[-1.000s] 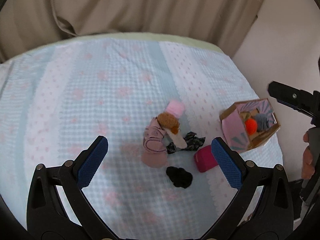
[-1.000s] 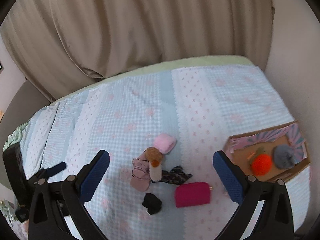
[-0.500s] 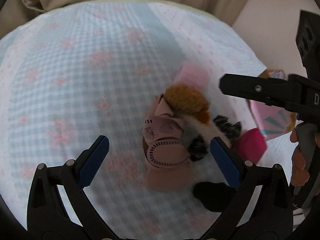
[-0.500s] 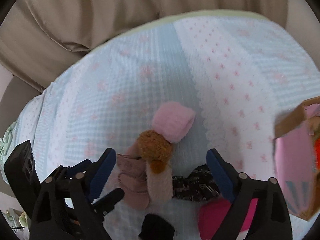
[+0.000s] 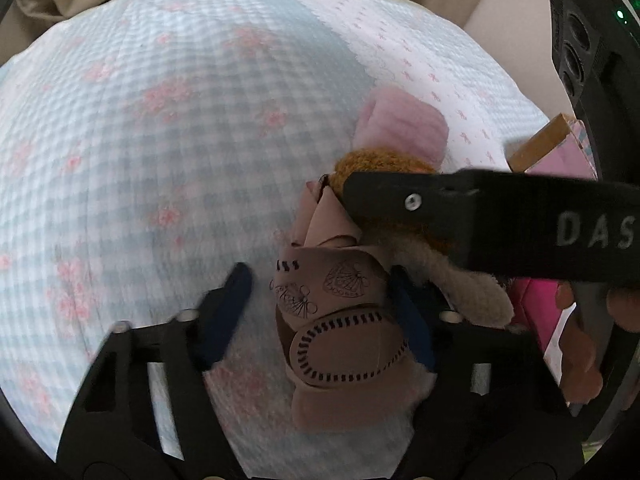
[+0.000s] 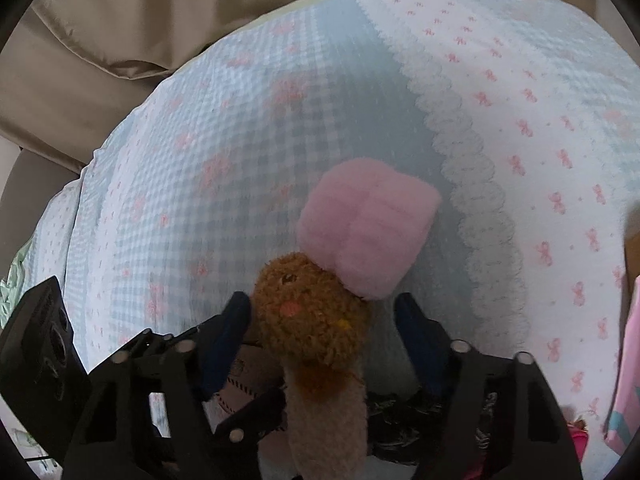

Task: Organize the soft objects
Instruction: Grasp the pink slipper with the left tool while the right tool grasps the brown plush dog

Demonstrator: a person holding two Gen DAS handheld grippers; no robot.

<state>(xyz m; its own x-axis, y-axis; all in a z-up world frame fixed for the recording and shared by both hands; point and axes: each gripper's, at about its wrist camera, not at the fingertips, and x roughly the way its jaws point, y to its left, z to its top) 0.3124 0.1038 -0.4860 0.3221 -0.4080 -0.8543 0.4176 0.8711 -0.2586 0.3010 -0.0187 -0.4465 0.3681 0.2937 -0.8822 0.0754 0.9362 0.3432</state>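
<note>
A pile of soft things lies on the checked bedspread [image 5: 160, 140]. My left gripper [image 5: 320, 300] is open, its fingers on either side of a beige printed pouch [image 5: 340, 320]. My right gripper [image 6: 324, 320] is open, its fingers on either side of a brown plush head [image 6: 312, 312] on a beige furry body [image 6: 328, 412]. A pink fluffy roll [image 6: 368, 232] lies just beyond the plush; it also shows in the left wrist view [image 5: 400, 128]. The right gripper's black finger [image 5: 480, 220] crosses above the plush [image 5: 380, 168] in the left wrist view.
A magenta pouch [image 5: 536, 312] lies to the right of the pile. A dark patterned cloth [image 6: 400, 420] lies under the right gripper. A cardboard box with pink lining [image 5: 552, 148] stands at the right. Beige curtains [image 6: 160, 20] hang behind the bed.
Both grippers have come down close to the pile. The left gripper's fingers now straddle the beige pouch and have narrowed. The right gripper's fingers now straddle the brown plush.
</note>
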